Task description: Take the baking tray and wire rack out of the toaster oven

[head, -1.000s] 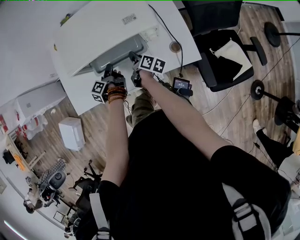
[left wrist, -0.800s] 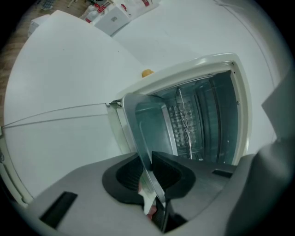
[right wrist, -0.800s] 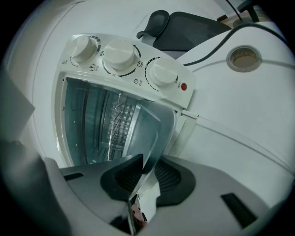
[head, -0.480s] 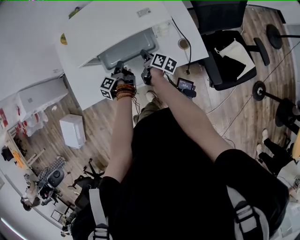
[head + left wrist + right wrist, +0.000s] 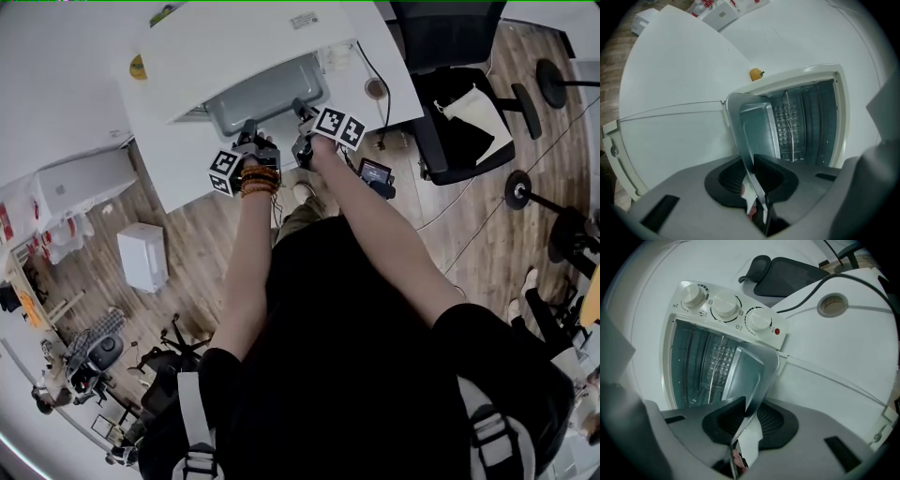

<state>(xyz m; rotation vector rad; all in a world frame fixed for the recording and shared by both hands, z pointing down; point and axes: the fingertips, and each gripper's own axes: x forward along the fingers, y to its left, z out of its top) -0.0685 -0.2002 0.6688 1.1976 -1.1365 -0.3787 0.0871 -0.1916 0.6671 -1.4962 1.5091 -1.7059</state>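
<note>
The grey baking tray (image 5: 267, 94) sticks partway out of the white toaster oven (image 5: 234, 42) over its lowered door. My left gripper (image 5: 248, 141) is shut on the tray's near rim at its left end, and my right gripper (image 5: 302, 117) is shut on the same rim at its right end. In the left gripper view the tray (image 5: 757, 126) runs edge-on between the pads (image 5: 766, 176); the wire rack (image 5: 790, 126) sits inside the oven cavity behind it. In the right gripper view the tray (image 5: 750, 376) is clamped the same way, with the wire rack (image 5: 719, 357) behind.
The oven's glass door (image 5: 670, 136) lies open and flat toward me under the tray. Three knobs (image 5: 725, 305) sit on the oven's right side. A small orange object (image 5: 756, 74) lies behind the oven. A cable and a round item (image 5: 833, 304) lie right of it; a black chair (image 5: 450, 103) stands beyond the table.
Both grippers have drawn the tray a little further out of the oven toward me, still clamped on its rim. The head view has shifted slightly.
</note>
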